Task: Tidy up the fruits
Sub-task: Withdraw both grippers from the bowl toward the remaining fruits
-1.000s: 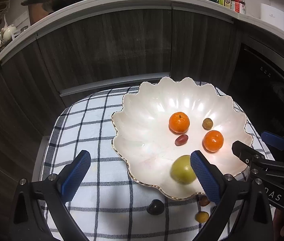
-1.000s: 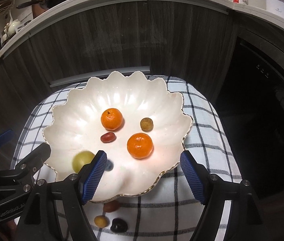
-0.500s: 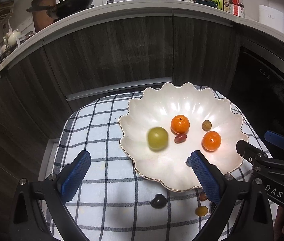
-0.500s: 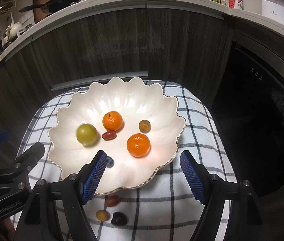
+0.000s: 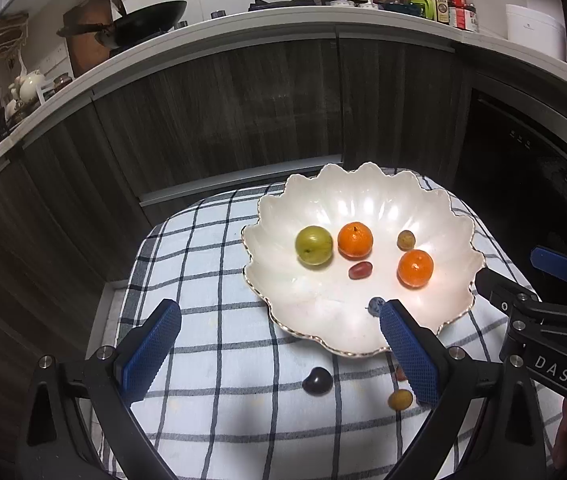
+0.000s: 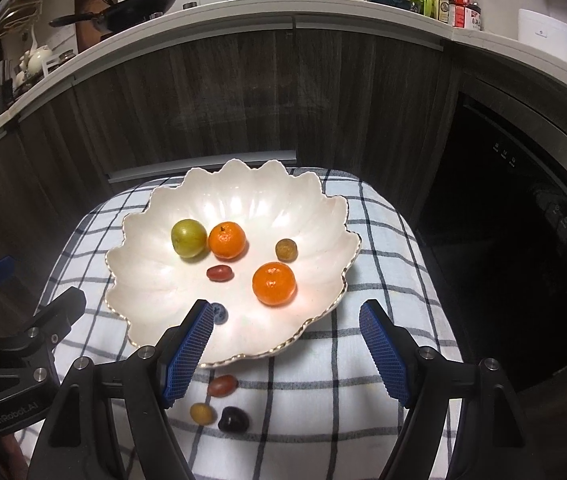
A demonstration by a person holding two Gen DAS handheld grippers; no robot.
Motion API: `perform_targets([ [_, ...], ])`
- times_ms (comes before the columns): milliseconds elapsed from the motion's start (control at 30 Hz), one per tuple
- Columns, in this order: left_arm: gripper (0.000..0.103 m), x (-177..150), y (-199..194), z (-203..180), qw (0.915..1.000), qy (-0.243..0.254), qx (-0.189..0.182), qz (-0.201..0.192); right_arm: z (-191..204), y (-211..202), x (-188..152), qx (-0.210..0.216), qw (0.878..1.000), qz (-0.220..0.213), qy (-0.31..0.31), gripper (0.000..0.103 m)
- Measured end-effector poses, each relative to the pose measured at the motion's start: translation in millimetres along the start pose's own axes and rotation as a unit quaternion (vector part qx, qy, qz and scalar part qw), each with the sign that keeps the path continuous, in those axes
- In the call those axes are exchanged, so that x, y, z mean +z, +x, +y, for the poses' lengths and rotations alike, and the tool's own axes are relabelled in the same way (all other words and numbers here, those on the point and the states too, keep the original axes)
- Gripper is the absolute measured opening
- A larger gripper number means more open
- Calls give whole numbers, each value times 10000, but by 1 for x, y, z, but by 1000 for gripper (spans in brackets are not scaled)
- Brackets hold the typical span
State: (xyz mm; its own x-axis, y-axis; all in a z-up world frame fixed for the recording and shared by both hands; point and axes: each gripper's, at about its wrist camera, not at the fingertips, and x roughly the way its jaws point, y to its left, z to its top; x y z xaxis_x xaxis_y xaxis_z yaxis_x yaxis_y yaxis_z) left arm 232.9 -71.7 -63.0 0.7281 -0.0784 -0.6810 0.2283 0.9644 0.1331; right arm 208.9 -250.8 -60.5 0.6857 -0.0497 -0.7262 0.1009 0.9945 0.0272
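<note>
A white scalloped bowl (image 5: 363,200) (image 6: 243,200) sits on a checked cloth. In it lie a green fruit (image 5: 314,245) (image 6: 189,238), two oranges (image 5: 355,240) (image 6: 274,283), a small brown fruit (image 5: 406,239), a red fruit (image 6: 220,273) and a blueberry (image 6: 218,313). On the cloth in front of the bowl rest a dark fruit (image 5: 317,381) (image 6: 233,419), a yellow one (image 6: 202,413) and a red one (image 6: 222,385). My left gripper (image 5: 279,312) hovers open and empty above the bowl's near left rim. My right gripper (image 6: 285,312) is open and empty above the near right rim.
The cloth (image 5: 211,280) covers a small raised surface with drop-offs on all sides. Dark cabinet fronts (image 6: 243,100) stand behind it under a counter with a pan (image 5: 143,24) and bottles. A dark appliance front (image 6: 523,220) is on the right.
The green fruit has rolled from the bowl's near edge, by my left gripper's finger, to rest beside the far orange. Both grippers have drawn back and up from the bowl.
</note>
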Motion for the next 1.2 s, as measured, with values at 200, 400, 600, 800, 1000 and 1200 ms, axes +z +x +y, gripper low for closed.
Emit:
perform_targets([
  [200,101,-11,-7,-4,10000,73,10,16,1,-7,-10,6,9999,-34,-107,76],
  [400,101,-21,-7,-7,9999,151,-20,52,3,-7,-21,18,9999,33,-160,76],
  [600,101,-30,-8,-11,9997,244,-78,28,5,-8,-31,58,9997,98,-225,76],
  [800,101,-41,-15,-24,9988,458,-161,-54,0,-10,-46,124,9992,190,-340,76],
  [1000,94,-55,-16,-39,9966,781,-261,-31,-3,-6,-59,290,9976,317,-548,76],
  [1200,86,-67,-16,-48,9939,1026,-412,1,-4,-4,-66,476,9951,332,-797,73],
])
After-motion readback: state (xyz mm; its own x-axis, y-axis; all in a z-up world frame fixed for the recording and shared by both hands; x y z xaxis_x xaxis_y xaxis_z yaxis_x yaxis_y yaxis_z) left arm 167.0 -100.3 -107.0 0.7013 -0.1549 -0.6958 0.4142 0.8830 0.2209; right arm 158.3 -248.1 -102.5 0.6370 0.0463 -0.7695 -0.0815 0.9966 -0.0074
